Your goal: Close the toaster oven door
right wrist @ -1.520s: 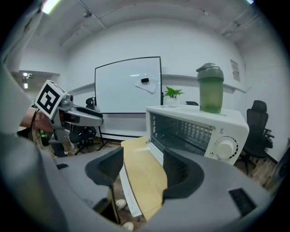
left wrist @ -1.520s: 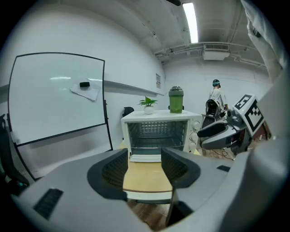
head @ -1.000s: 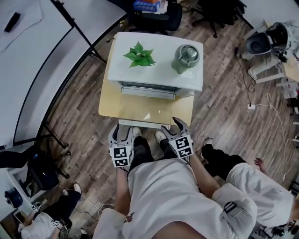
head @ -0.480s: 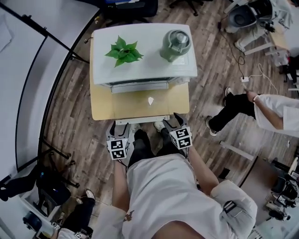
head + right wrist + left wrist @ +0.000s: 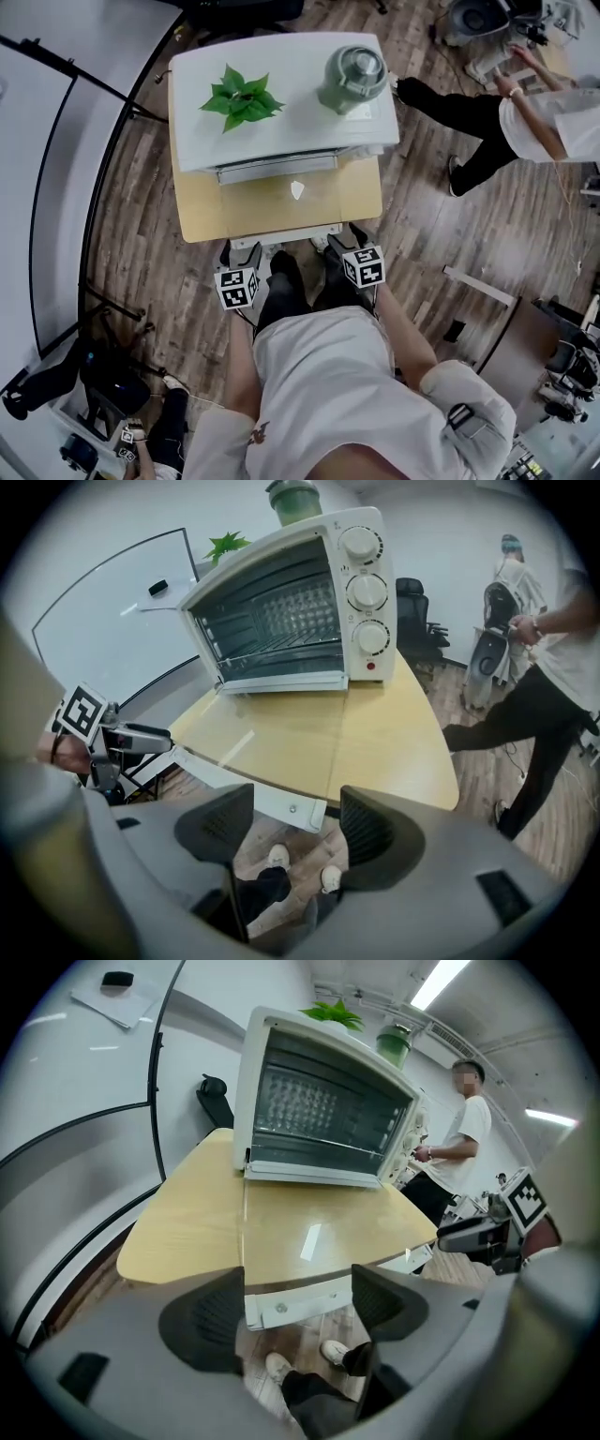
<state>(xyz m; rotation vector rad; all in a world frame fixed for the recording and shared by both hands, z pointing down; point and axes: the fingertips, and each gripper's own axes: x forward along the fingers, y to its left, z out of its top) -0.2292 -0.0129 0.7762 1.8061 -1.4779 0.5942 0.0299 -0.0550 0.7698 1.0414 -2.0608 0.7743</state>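
Observation:
A white toaster oven (image 5: 281, 94) stands on a small wooden table (image 5: 192, 211). Its glass door (image 5: 291, 197) lies open and flat, with the white handle bar (image 5: 286, 236) along the near edge. My left gripper (image 5: 240, 257) sits at the bar's left end and my right gripper (image 5: 345, 246) at its right end. In the left gripper view the left gripper (image 5: 295, 1302) has the handle's end (image 5: 314, 1296) between its pads, untouched. In the right gripper view the right gripper (image 5: 292, 825) likewise frames the handle's end (image 5: 258, 792). Both jaws have just been opening.
A green plant (image 5: 241, 97) and a green jar (image 5: 353, 79) stand on the oven's top. Three dials (image 5: 361, 592) line the oven's right front. A person (image 5: 497, 122) walks at the right. My own legs and shoes (image 5: 281, 1368) are below the door edge.
Both grippers have sunk toward the door's near edge. The left jaws have spread wide and the right a little. The bystander has walked toward the back right.

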